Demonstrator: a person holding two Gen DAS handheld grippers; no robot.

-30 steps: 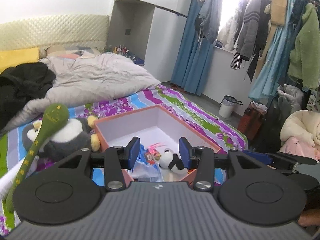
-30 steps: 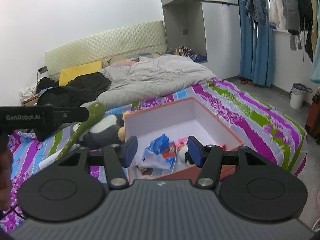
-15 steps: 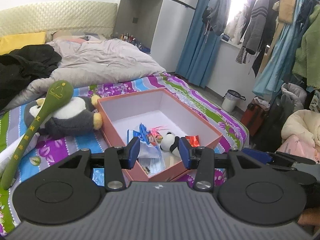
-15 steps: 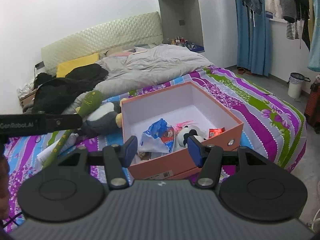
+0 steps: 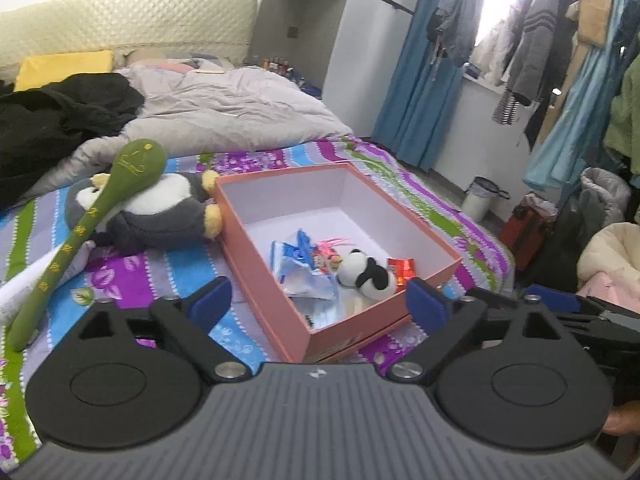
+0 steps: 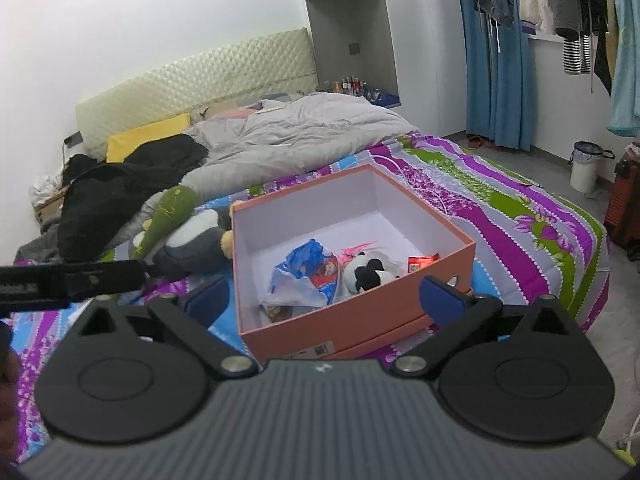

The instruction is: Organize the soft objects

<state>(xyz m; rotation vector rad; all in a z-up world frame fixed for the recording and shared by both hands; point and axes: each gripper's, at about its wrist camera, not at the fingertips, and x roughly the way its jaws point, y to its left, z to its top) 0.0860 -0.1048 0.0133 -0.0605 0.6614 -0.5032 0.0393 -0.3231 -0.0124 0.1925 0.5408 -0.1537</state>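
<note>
An open orange box (image 5: 272,280) (image 6: 360,322) lies on the striped bed. Inside it are a small panda plush (image 5: 366,276) (image 6: 368,272), a blue and white plastic bag (image 5: 306,268) (image 6: 304,276) and a red wrapper (image 5: 402,269) (image 6: 420,263). Left of the box a grey penguin plush (image 5: 160,216) (image 6: 196,240) lies under a long green plush stick (image 5: 80,236) (image 6: 168,216). My left gripper (image 5: 318,304) hovers in front of the box, its jaws opening wide with nothing held. My right gripper (image 6: 324,300) hovers likewise, jaws opening and empty.
A grey duvet (image 5: 224,112) and black clothes (image 5: 52,128) cover the bed's far end. Clothes hang on a rack (image 5: 560,60) at the right, with a small white bin (image 5: 480,198) on the floor. The other gripper's arm (image 6: 68,282) crosses the right wrist view at left.
Both grippers' jaws have spread from half open to wide. Both hands sank a little, so the box and its contents now show more fully between the fingers.
</note>
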